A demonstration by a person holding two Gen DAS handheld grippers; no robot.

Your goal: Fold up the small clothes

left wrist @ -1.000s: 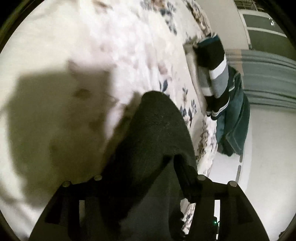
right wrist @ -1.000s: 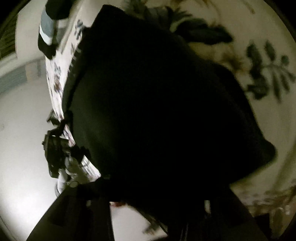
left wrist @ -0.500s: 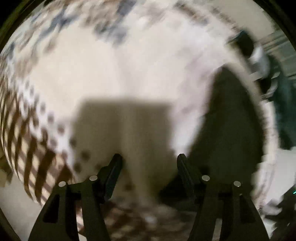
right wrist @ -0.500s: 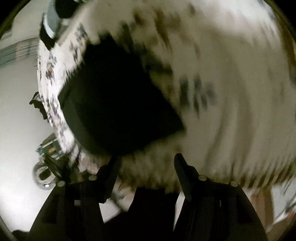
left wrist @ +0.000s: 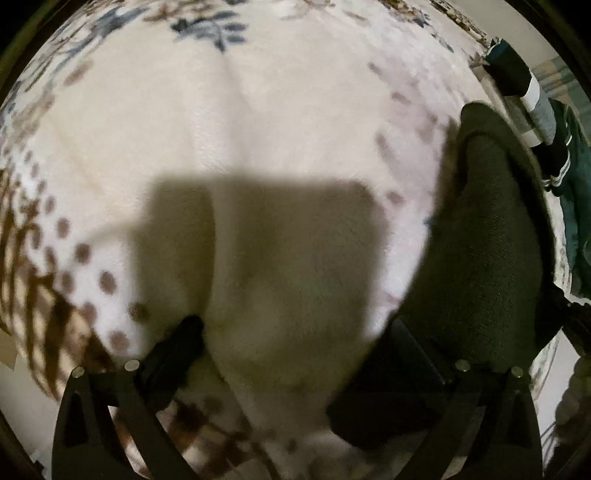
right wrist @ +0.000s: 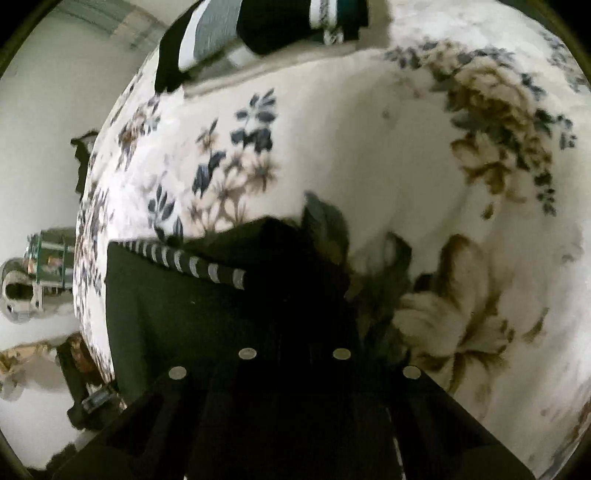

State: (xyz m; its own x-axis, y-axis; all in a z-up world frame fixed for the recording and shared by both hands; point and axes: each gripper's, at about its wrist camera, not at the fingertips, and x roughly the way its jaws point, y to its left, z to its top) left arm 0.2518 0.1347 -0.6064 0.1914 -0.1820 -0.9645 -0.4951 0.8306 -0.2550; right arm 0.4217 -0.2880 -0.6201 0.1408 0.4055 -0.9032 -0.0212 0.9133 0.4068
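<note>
A small dark garment point(left wrist: 480, 243) lies folded on the floral blanket point(left wrist: 295, 122), at the right of the left wrist view. My left gripper point(left wrist: 295, 332) is open and empty over bare blanket, its right finger beside the garment's near edge. In the right wrist view the same dark garment point(right wrist: 207, 317) lies at lower left, with a striped trim edge point(right wrist: 192, 264). My right gripper point(right wrist: 295, 317) sits over the garment with fingers close together; dark on dark hides whether they pinch cloth.
A pile of folded striped and teal clothes point(right wrist: 236, 26) sits at the blanket's far edge, also in the left wrist view point(left wrist: 535, 99). The bed edge drops to a pale floor point(right wrist: 37, 110) on the left, with small metal objects point(right wrist: 33, 280) there.
Both grippers let go of the dark garment and swung away over the blanket. The left gripper opened wide. The right gripper came back over the garment with its fingers closer together.
</note>
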